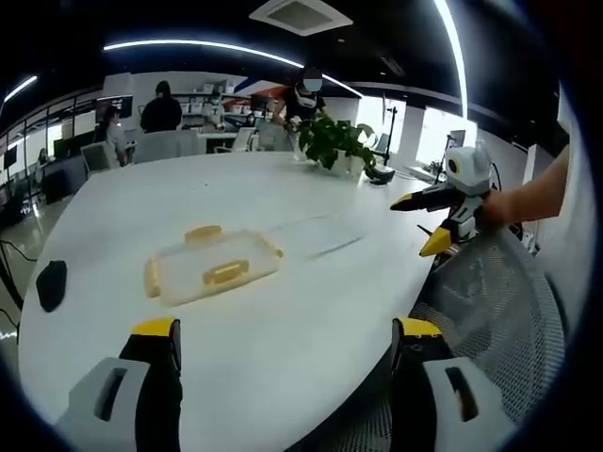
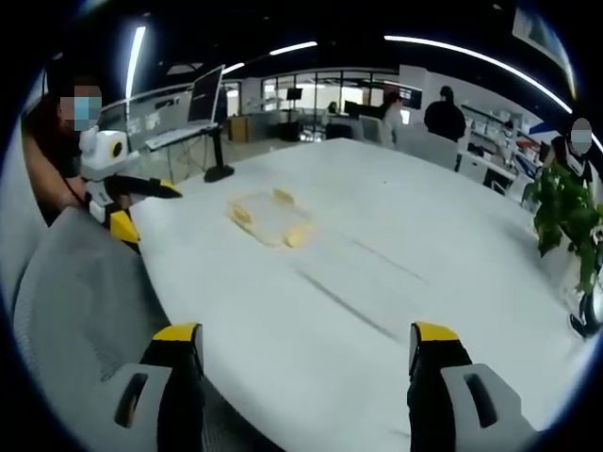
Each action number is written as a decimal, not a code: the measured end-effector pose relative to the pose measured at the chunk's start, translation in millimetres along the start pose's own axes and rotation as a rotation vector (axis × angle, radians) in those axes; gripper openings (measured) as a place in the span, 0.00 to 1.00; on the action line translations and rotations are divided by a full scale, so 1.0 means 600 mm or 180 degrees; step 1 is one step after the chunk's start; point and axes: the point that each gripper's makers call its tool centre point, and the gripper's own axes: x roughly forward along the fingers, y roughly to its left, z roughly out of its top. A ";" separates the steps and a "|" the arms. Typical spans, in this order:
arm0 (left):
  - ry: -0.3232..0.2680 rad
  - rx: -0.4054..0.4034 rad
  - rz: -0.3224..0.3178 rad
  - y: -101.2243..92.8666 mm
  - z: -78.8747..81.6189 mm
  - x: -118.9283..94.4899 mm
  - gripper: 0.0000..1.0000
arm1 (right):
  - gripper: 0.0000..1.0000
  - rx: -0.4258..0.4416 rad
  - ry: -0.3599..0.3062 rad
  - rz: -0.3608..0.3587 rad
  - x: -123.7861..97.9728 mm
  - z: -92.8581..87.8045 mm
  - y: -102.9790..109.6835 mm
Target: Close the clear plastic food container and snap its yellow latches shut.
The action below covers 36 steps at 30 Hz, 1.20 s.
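Container (image 1: pixel 213 265) is lying on the white table (image 1: pixel 311 311), lid (image 1: pixel 316 234) beside it. You're holding both grippers (image 1: pixel 287 344) (image 2: pixel 306 353) wide apart, gripping nothing.

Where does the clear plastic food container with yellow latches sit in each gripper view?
Left gripper view: the clear plastic food container with yellow latches lies left of centre on the white oval table, above the left gripper.
Right gripper view: the container lies left of centre, in the upper half.
Shared landmark: the green leafy potted plant, upper middle in the left view and far right in the right view.
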 end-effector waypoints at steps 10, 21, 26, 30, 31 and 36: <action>0.0022 0.0062 -0.0068 -0.007 -0.001 0.002 0.92 | 0.91 0.0002 -0.0003 -0.0043 -0.001 0.001 -0.004; 0.0054 0.0101 -0.0043 -0.004 0.000 0.002 0.93 | 0.90 -0.0155 0.0042 0.0052 0.004 0.006 0.008; 0.0099 0.0084 -0.0060 -0.002 0.004 0.002 0.93 | 0.89 -0.0235 0.0054 0.0173 0.010 0.015 0.018; 0.0126 0.0066 -0.0090 0.009 0.007 0.007 0.93 | 0.87 -0.0309 0.0065 0.0245 0.020 0.024 0.013; 0.0136 0.0072 -0.0099 0.011 0.008 0.009 0.93 | 0.86 -0.0317 0.0054 0.0256 0.022 0.027 0.013; 0.0203 0.0125 -0.0142 0.019 0.006 0.020 0.91 | 0.84 -0.0350 0.0114 0.0349 0.041 0.025 0.016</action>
